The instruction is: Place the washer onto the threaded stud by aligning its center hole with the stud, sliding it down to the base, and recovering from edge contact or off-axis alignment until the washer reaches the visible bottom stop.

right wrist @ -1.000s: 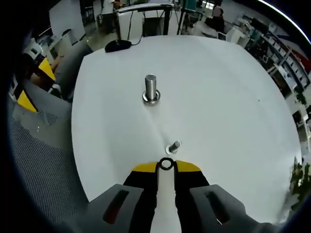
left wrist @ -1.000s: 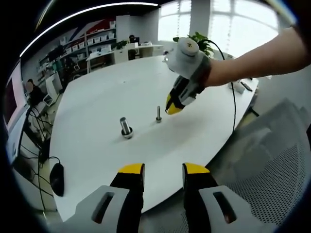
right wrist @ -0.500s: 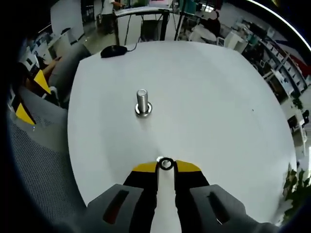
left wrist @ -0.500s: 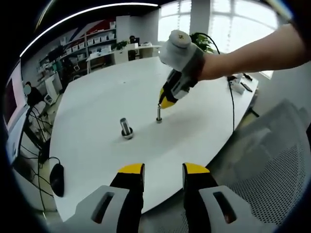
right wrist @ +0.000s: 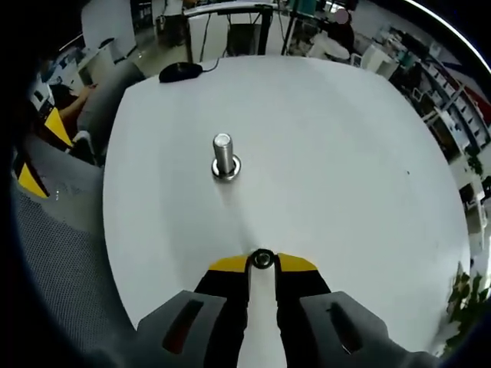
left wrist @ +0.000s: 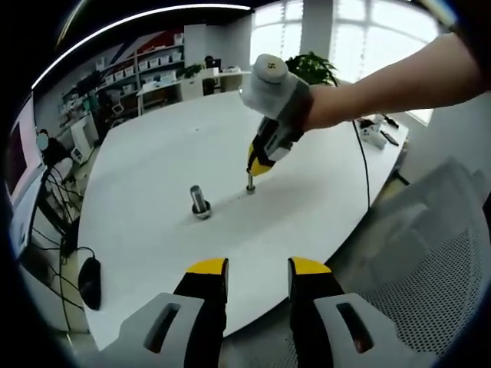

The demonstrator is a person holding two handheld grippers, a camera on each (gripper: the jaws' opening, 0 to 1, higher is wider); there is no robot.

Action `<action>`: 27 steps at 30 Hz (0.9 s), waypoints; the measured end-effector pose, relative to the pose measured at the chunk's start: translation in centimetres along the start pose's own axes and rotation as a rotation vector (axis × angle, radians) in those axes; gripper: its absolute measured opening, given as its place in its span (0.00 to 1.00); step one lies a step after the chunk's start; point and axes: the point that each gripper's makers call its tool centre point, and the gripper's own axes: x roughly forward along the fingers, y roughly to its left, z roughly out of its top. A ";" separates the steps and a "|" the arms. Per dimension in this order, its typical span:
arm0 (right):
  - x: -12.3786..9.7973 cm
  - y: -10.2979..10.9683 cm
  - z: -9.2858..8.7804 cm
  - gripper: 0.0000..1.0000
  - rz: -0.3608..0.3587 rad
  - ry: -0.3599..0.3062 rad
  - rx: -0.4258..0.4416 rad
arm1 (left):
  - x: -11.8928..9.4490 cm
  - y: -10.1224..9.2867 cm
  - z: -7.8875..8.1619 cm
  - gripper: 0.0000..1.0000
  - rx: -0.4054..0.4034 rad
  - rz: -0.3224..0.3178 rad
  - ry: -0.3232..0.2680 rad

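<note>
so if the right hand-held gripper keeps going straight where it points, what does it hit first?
Most likely the small stud. In the left gripper view the right hand-held gripper points down right above its top, and in the right gripper view the washer sits over it. Depth is unclear, so they may already touch.

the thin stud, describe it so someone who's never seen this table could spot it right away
Start at the round white table; two upright metal studs stand near its middle. The thin stud is the one directly under the yellow tips of the right gripper, which holds the washer over it. Its neighbour, the thick stud, is wider, has a ring at its base, and stands alone.
</note>
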 end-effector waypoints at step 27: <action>3.1 0.2 -1.4 0.14 0.037 0.057 0.022 | 0.1 -0.1 -0.5 0.28 -0.005 -0.007 0.022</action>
